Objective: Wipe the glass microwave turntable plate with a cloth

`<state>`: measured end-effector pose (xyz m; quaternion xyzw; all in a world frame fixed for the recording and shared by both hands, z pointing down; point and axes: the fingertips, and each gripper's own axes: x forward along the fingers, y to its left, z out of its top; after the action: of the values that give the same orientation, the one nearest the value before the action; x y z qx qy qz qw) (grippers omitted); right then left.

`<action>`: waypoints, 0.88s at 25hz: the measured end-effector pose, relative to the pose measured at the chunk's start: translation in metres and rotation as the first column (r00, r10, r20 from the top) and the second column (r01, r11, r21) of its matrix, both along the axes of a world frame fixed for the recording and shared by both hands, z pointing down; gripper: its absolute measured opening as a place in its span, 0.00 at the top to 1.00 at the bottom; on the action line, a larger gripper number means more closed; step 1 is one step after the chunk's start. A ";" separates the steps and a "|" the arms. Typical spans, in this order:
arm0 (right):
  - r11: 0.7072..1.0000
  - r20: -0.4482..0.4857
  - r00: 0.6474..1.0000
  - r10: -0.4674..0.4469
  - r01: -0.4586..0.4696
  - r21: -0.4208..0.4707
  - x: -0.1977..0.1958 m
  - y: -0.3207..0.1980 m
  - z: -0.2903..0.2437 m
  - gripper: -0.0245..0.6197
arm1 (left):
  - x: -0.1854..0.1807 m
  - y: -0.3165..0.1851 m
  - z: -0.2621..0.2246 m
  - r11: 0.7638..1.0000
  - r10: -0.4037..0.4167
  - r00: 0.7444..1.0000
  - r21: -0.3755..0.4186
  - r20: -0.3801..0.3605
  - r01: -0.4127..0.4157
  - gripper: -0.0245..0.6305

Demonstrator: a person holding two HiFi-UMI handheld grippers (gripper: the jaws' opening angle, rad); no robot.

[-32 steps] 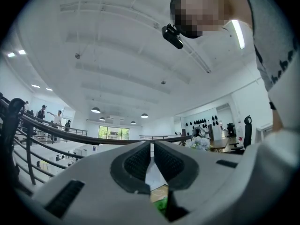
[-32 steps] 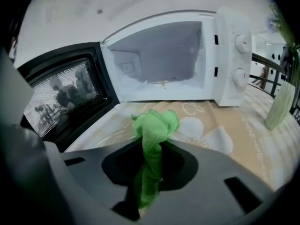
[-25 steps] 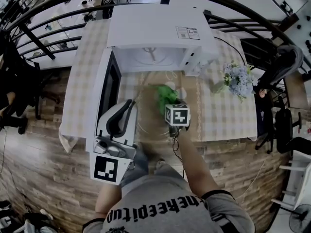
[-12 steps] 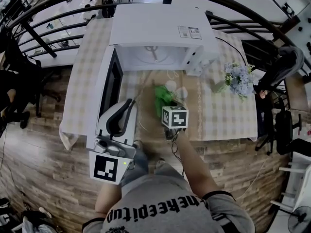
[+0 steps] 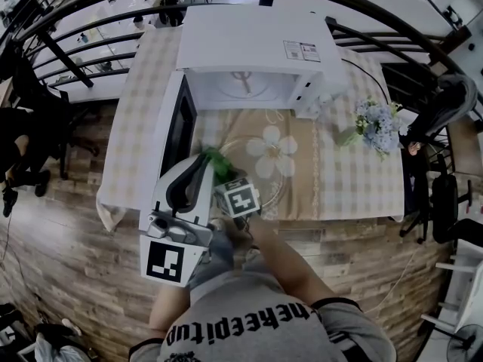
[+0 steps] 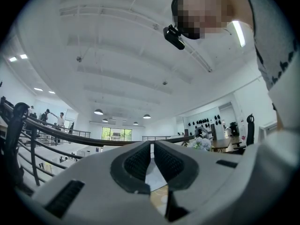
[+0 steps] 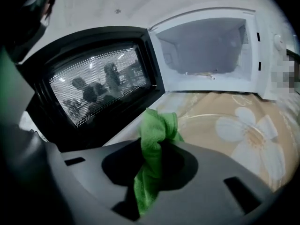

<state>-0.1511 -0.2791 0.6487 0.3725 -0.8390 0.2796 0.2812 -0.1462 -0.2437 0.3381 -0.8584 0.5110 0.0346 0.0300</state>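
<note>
The right hand-held gripper (image 7: 151, 146) pinches the cloth (image 7: 157, 130) at the left rim of the plate (image 7: 206, 117) on the worktop (image 5: 347, 179). The left hand-held gripper (image 6: 151, 161), closed and empty, steadies nothing, so a push may skid the plate.

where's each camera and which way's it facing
Head view: on the person's head, steeply down at open microwave; left gripper, right gripper, shirt show.
Left gripper view: on left gripper, upward across the hall; near-shut jaws, person overhead.
Right gripper view: on right gripper, toward the microwave; jaws pinch green cloth.
Shared: head and right gripper views show cloth, glass plate.
</note>
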 end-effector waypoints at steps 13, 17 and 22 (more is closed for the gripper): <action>0.992 -0.049 0.991 0.126 -0.127 -0.003 0.071 -0.012 0.005 0.85 | 0.008 0.001 -0.017 0.998 -0.008 1.000 0.059 -0.020 0.009 0.93; 0.979 -0.048 0.978 0.202 -0.202 -0.006 0.105 -0.016 0.006 0.85 | 0.014 0.003 -0.023 0.997 -0.001 0.999 0.073 -0.033 0.003 0.93; 0.961 -0.055 0.960 0.276 -0.277 -0.009 0.140 -0.017 0.006 0.85 | 0.020 0.007 -0.026 0.996 -0.002 0.999 0.086 -0.034 0.005 0.93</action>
<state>-0.0109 -0.2956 0.6550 0.4909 -0.7689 0.3130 0.2645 -0.1263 -0.2363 0.3117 -0.8548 0.5108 0.0712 0.0581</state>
